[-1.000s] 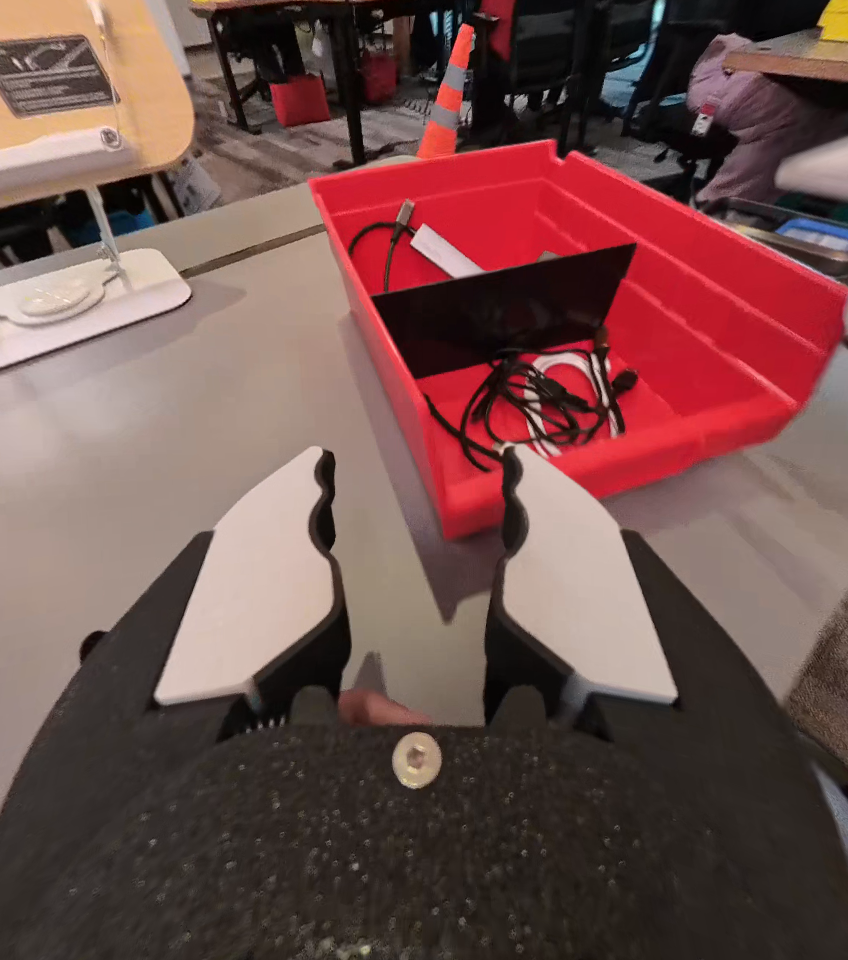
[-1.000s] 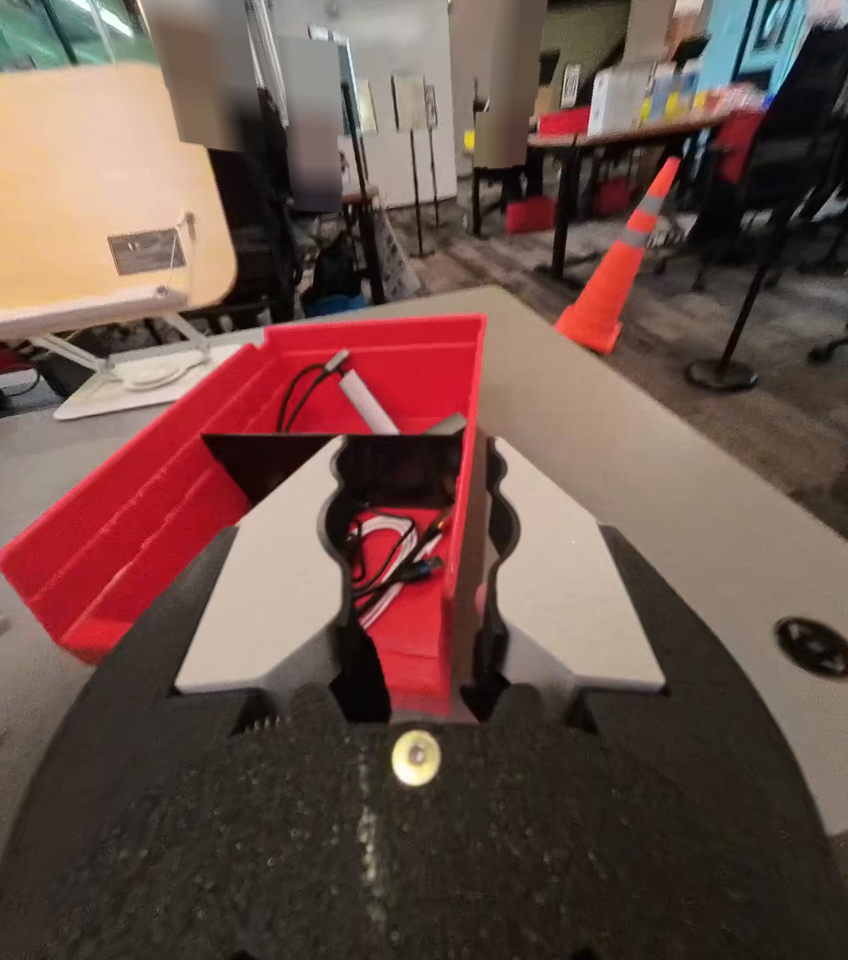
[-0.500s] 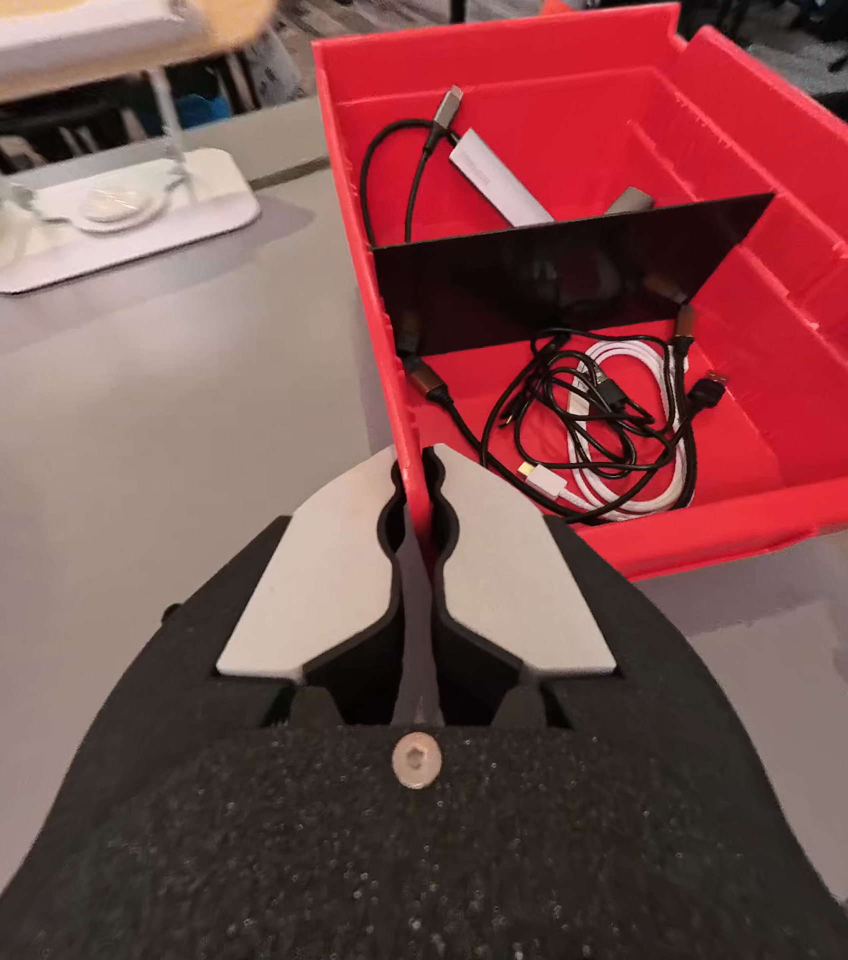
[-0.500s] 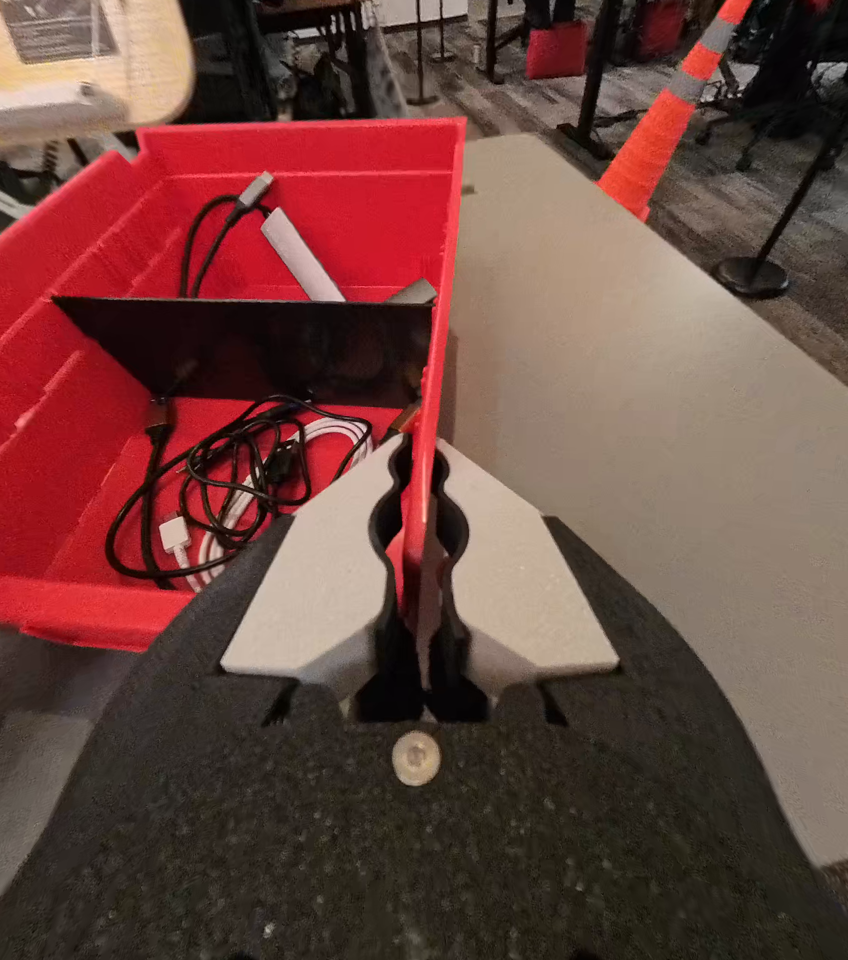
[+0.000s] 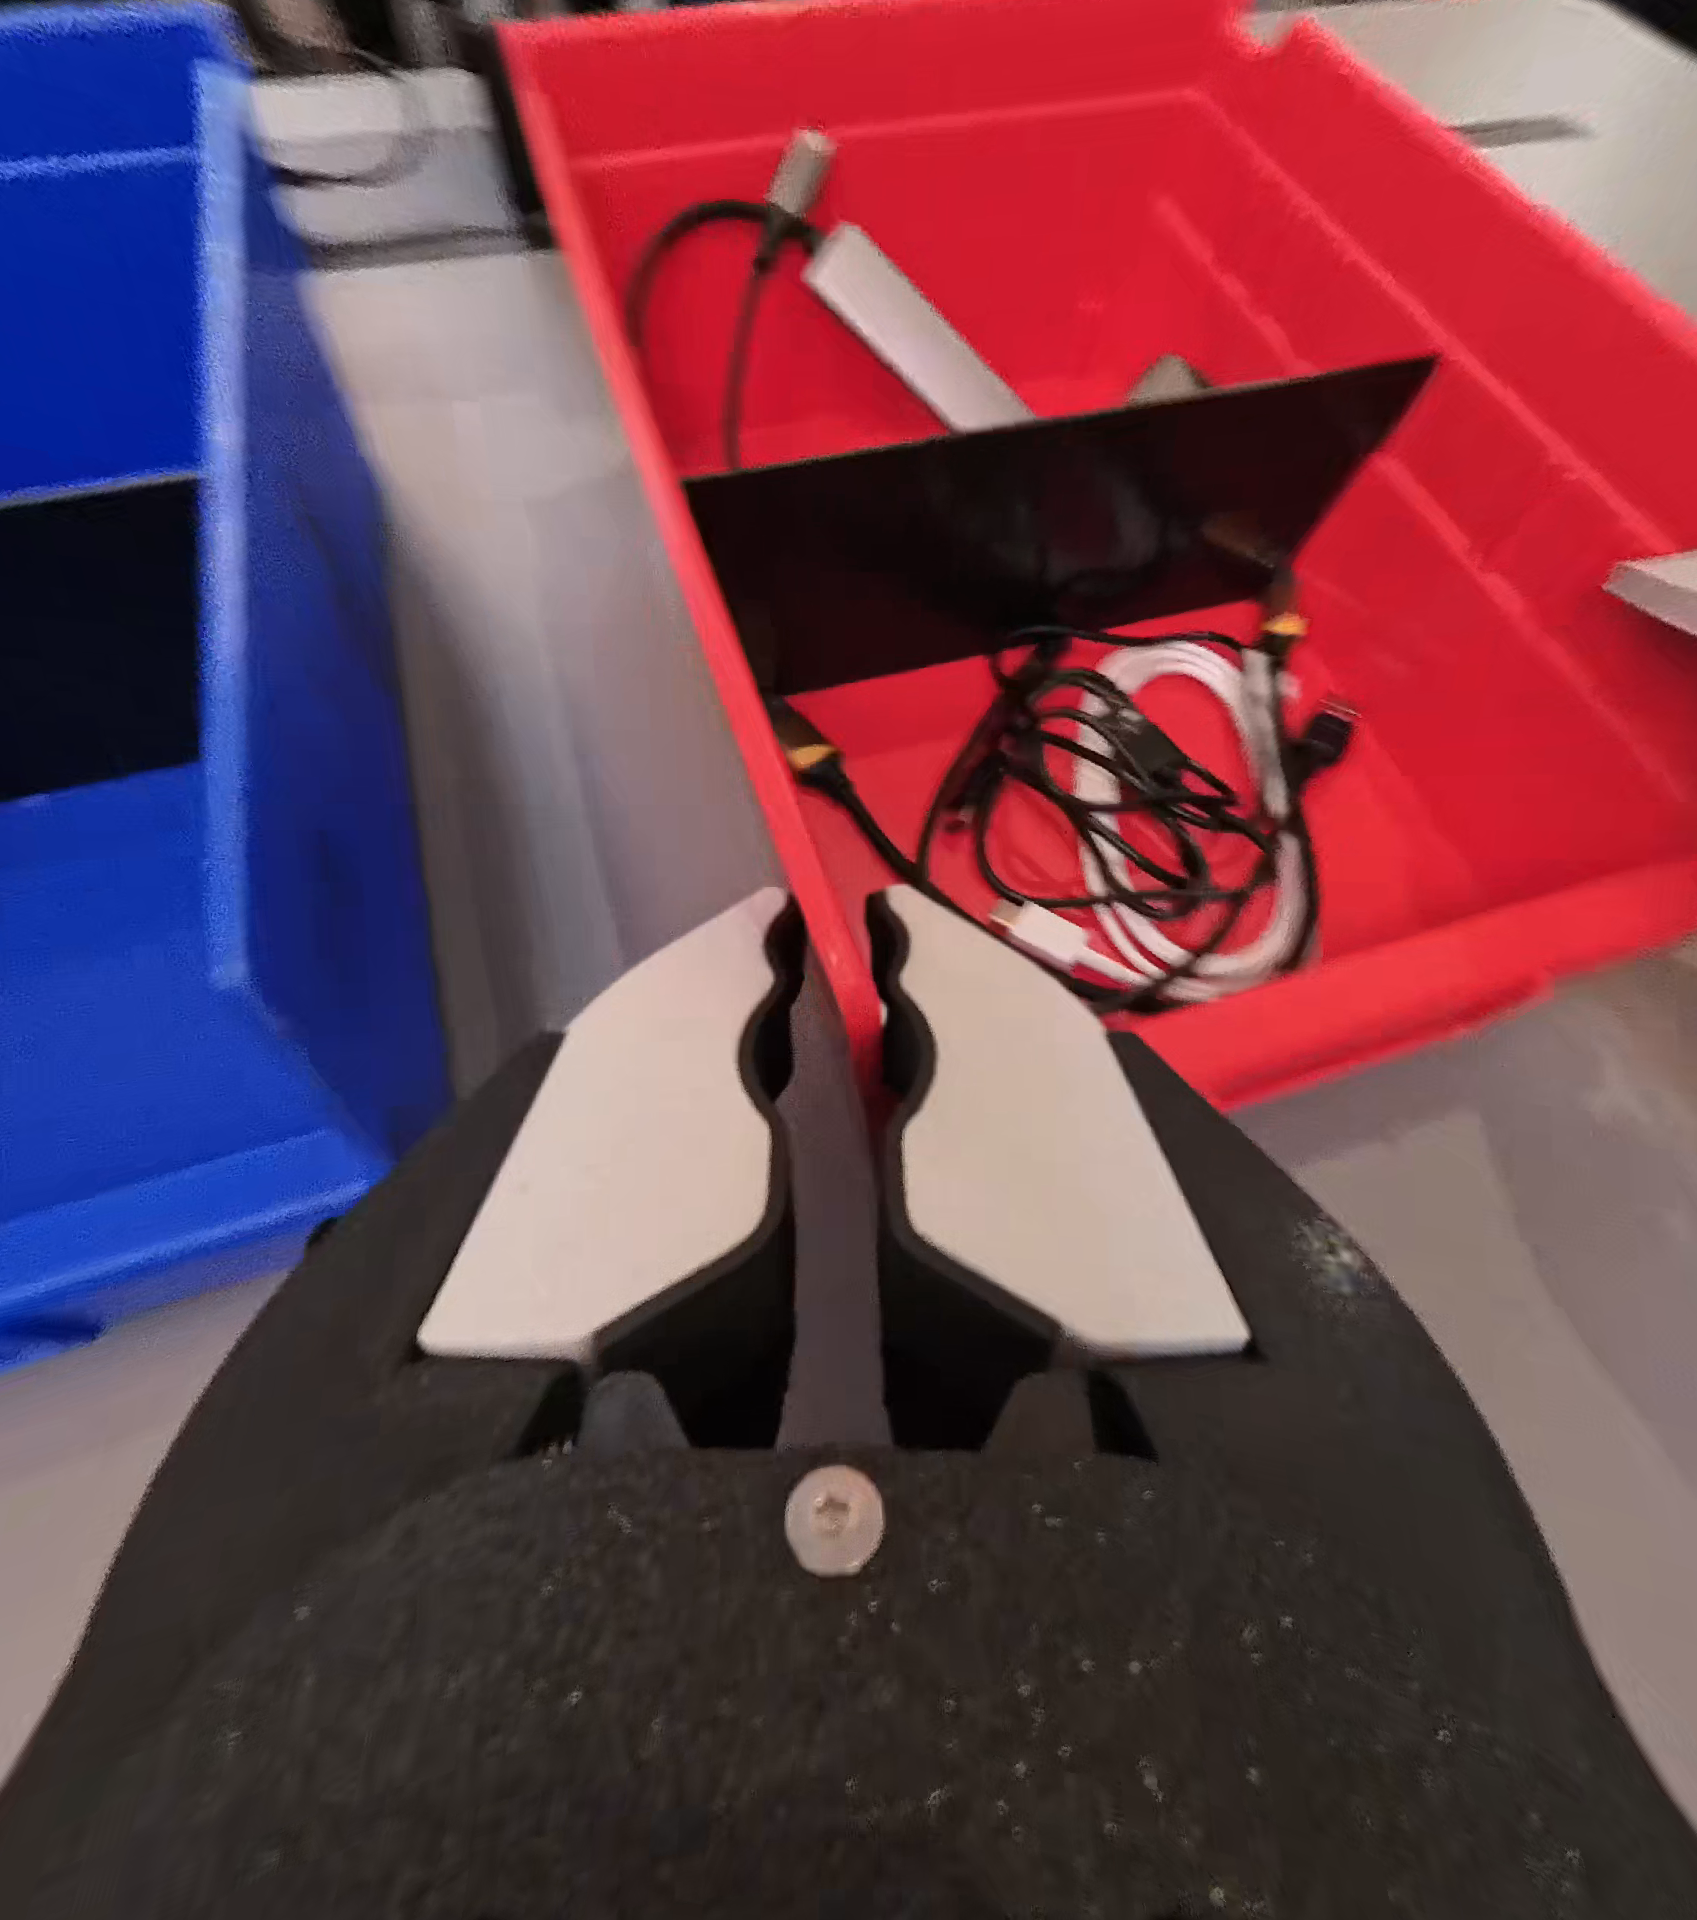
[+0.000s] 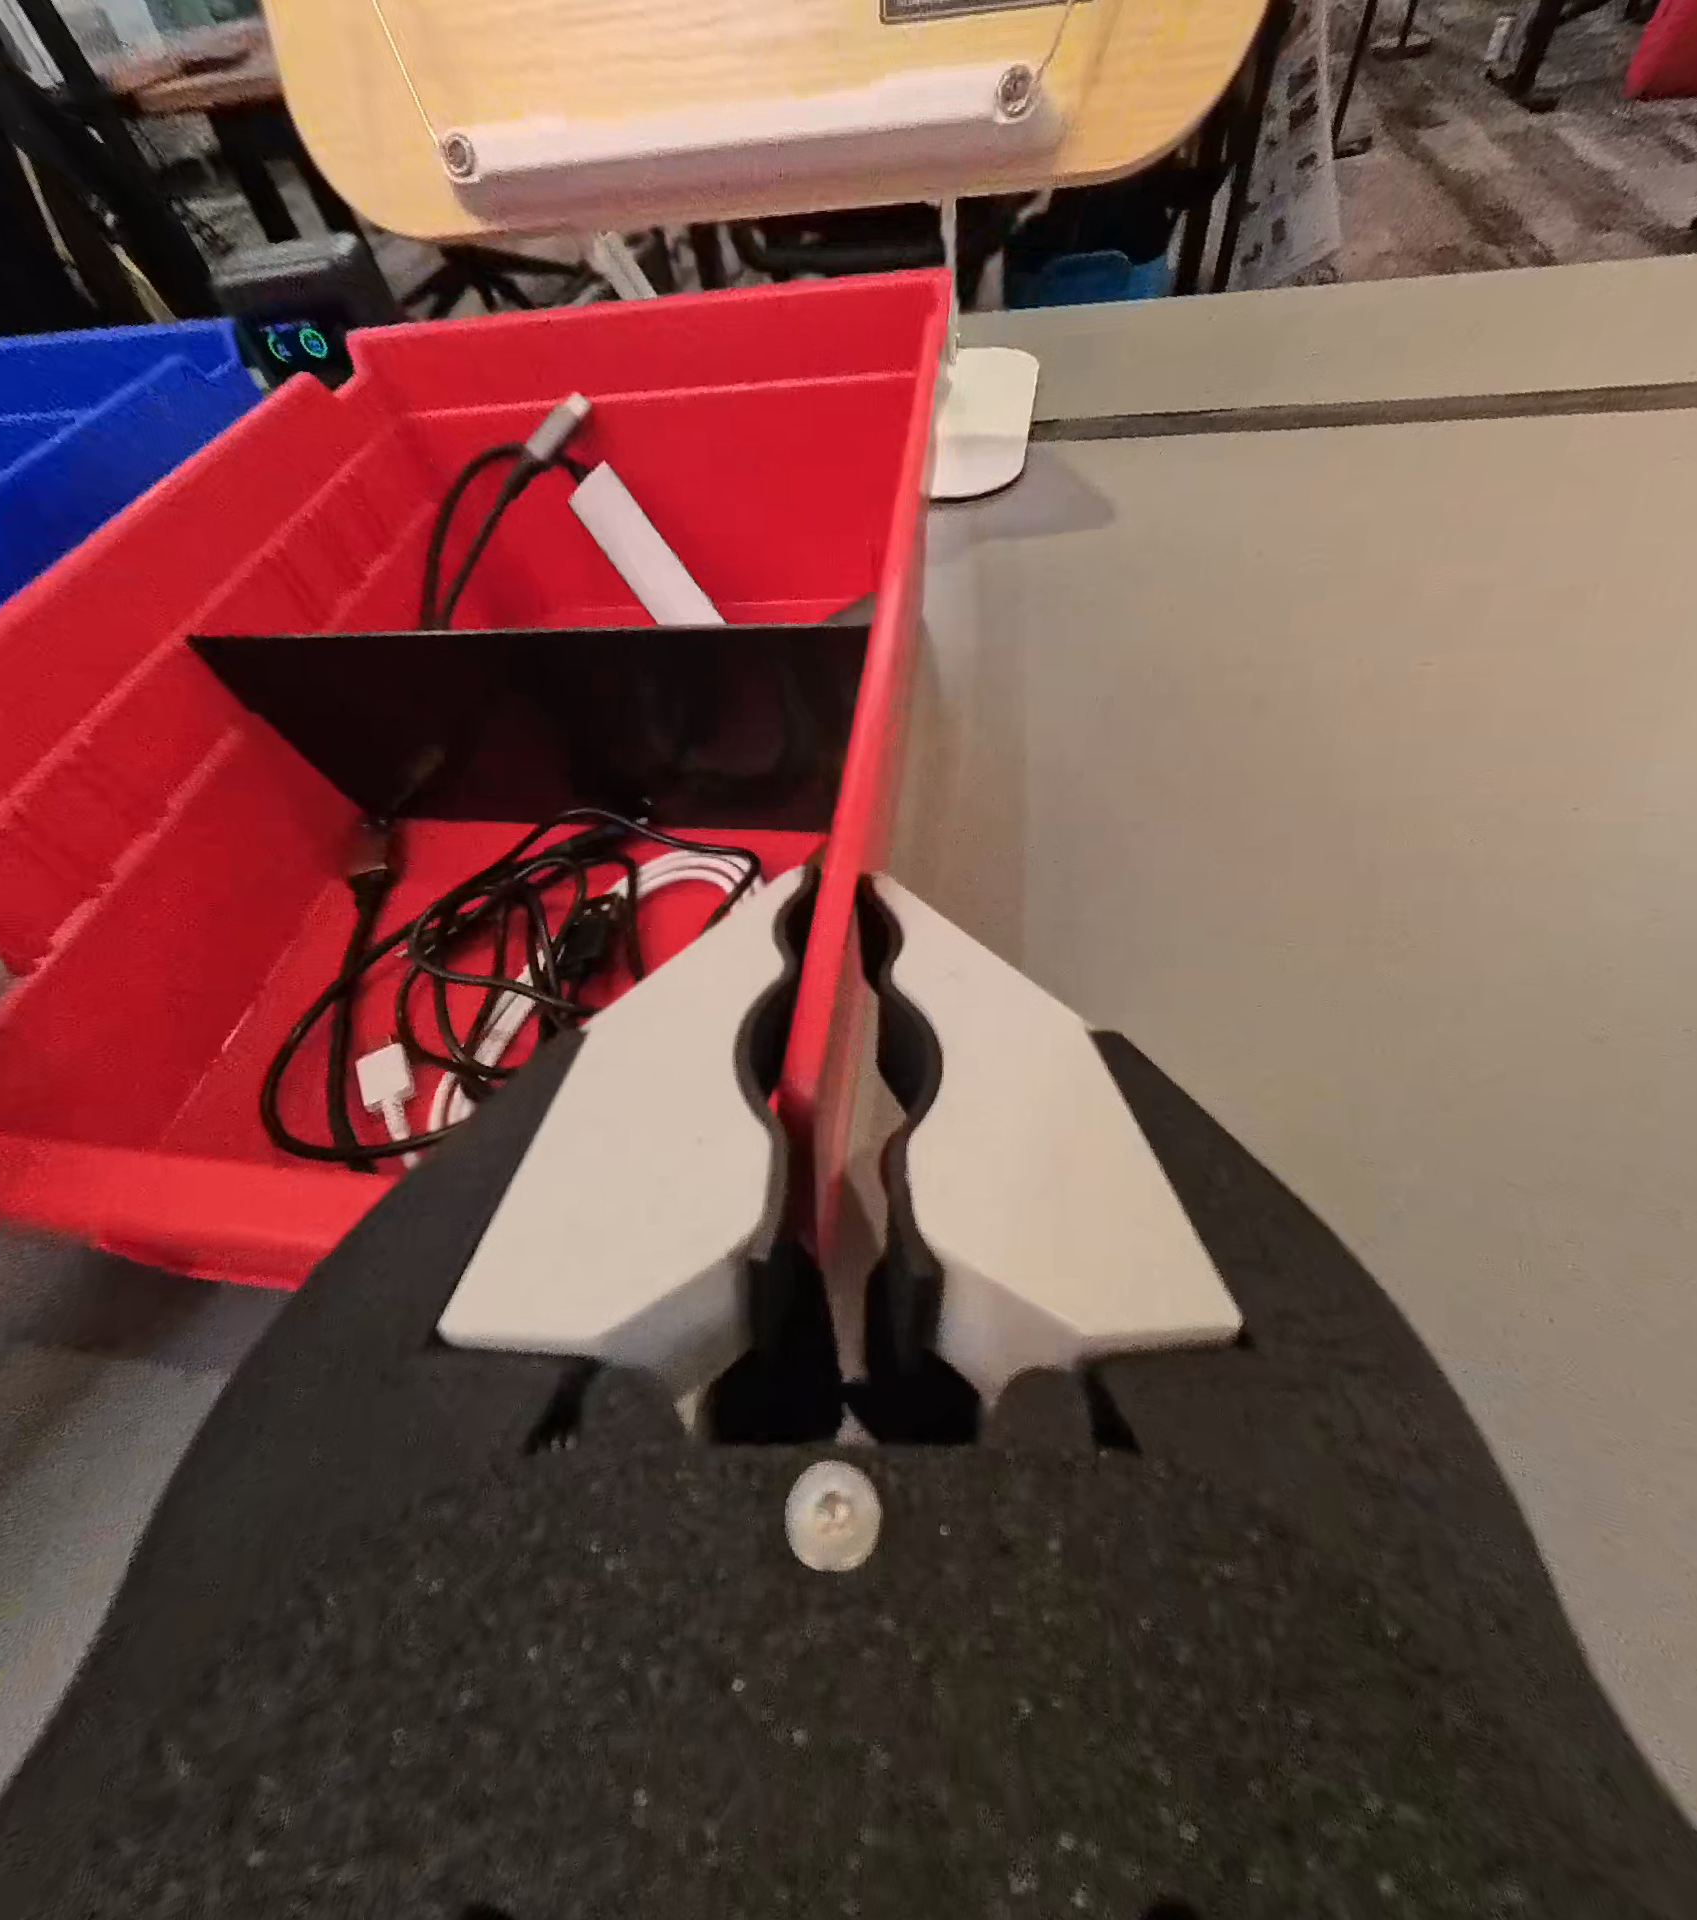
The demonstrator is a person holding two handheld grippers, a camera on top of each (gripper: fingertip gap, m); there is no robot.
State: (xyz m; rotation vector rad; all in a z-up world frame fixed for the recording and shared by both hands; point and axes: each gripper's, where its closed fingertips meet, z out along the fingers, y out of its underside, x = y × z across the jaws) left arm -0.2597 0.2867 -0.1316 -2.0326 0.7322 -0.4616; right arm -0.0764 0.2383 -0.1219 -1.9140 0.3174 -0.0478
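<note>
A grey table (image 6: 1395, 831) carries a red bin (image 5: 1446, 312), seemingly touching a blue bin (image 5: 96, 935).

Glossy plastic red bin (image 5: 1602, 343), matt table (image 6: 1395, 831)

Red bin (image 5: 1446, 260), blue bin (image 5: 96, 935), black divider (image 5: 1031, 520), grey table (image 6: 1395, 831).

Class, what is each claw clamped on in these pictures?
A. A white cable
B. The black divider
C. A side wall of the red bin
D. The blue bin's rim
C: the left claw and right claw each pinch a wall of the red bin.
</note>
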